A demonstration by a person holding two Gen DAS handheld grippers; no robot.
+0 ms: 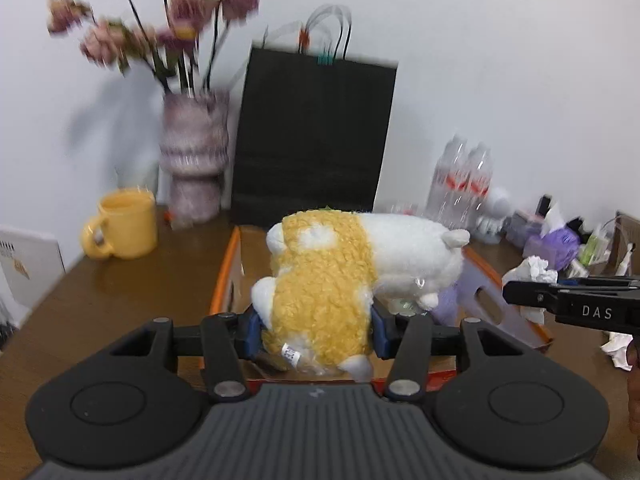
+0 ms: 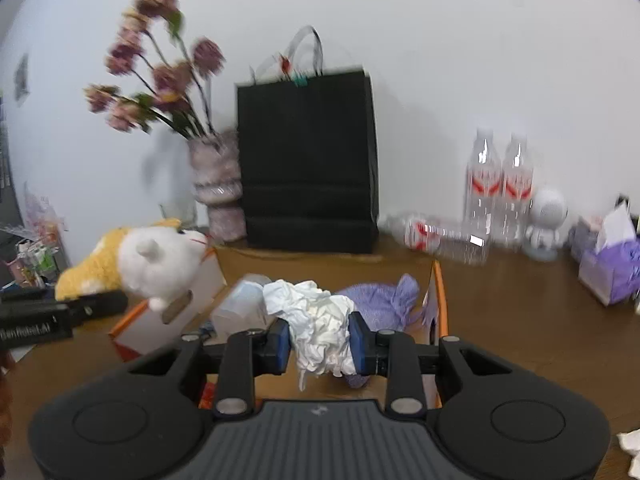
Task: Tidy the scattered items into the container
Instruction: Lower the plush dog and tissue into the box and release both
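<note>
My left gripper (image 1: 316, 332) is clamped on the yellow-and-white plush toy (image 1: 340, 276), holding it above the orange-rimmed cardboard box (image 1: 228, 276) on the brown table (image 1: 120, 292). My right gripper (image 2: 320, 344) squeezes a wad of crumpled white tissue (image 2: 316, 316) over the same box, where a purple cloth (image 2: 376, 300) and a clear plastic cup (image 2: 244, 300) lie inside. Behind stand a black paper bag (image 2: 308, 160), a flower vase (image 2: 218, 184) and 2 upright water bottles (image 2: 500, 184).

Your left gripper (image 1: 316, 334) at lower centre clamps the yellow-and-white plush toy (image 1: 352, 280) above the orange-edged cardboard box (image 1: 226, 276), while the right gripper (image 1: 576, 304) enters from the right edge holding crumpled tissue (image 1: 530, 270).
</note>
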